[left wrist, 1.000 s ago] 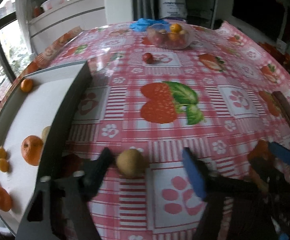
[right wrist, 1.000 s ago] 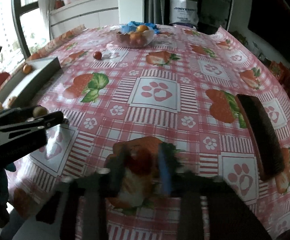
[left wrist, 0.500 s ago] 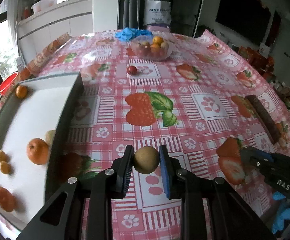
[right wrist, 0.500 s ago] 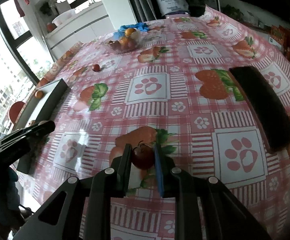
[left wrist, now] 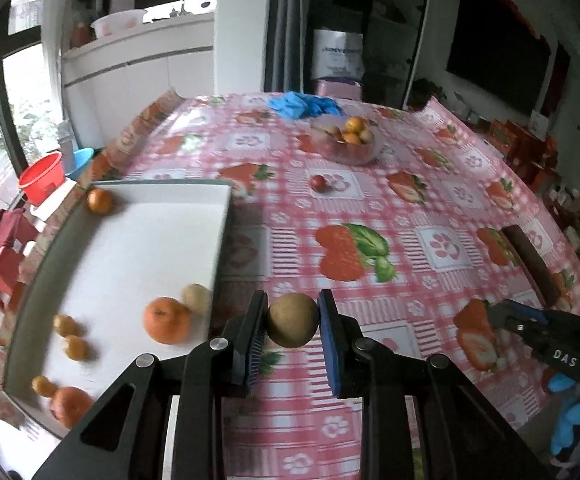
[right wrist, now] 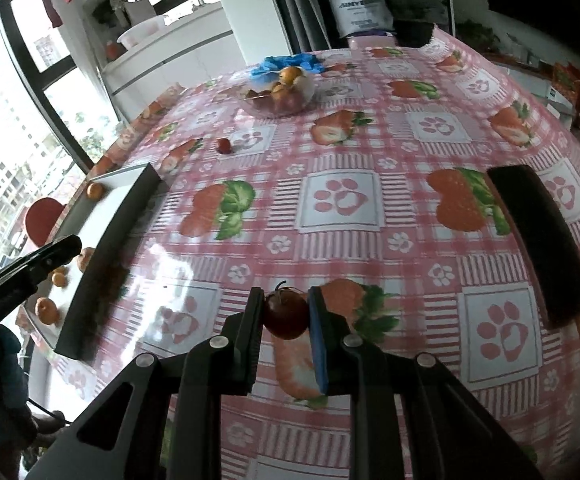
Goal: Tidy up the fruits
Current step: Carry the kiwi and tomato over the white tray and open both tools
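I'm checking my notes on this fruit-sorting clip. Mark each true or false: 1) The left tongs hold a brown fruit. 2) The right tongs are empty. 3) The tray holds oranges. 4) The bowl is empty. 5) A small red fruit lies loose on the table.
1) True: the left tongs grip a brown fruit.
2) False: the right tongs grip a red fruit.
3) True: the tray holds oranges.
4) False: the bowl holds fruit.
5) True: the small red fruit lies near the bowl.
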Tool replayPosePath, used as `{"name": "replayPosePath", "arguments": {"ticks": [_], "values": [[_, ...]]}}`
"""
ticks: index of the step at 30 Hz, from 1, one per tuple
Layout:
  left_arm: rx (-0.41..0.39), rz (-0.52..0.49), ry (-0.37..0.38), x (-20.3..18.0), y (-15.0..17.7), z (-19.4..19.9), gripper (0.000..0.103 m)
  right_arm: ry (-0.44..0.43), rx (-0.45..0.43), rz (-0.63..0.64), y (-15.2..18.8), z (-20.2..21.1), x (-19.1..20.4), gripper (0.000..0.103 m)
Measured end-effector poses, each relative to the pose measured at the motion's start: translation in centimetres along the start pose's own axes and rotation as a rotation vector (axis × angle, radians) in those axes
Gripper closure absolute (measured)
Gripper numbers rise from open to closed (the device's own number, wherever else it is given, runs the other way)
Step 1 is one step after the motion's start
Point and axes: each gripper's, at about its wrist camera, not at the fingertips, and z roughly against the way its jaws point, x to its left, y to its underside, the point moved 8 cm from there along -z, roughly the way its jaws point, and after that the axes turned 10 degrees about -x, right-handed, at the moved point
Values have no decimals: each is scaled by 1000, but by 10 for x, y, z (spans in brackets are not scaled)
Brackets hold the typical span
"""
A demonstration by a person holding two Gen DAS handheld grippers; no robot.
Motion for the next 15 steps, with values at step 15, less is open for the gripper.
{"name": "replayPosePath", "arguments": {"ticks": [15], "values": [[24,49,-151,90,2,3,76,-141,36,122,-29,-33,123,79]]}}
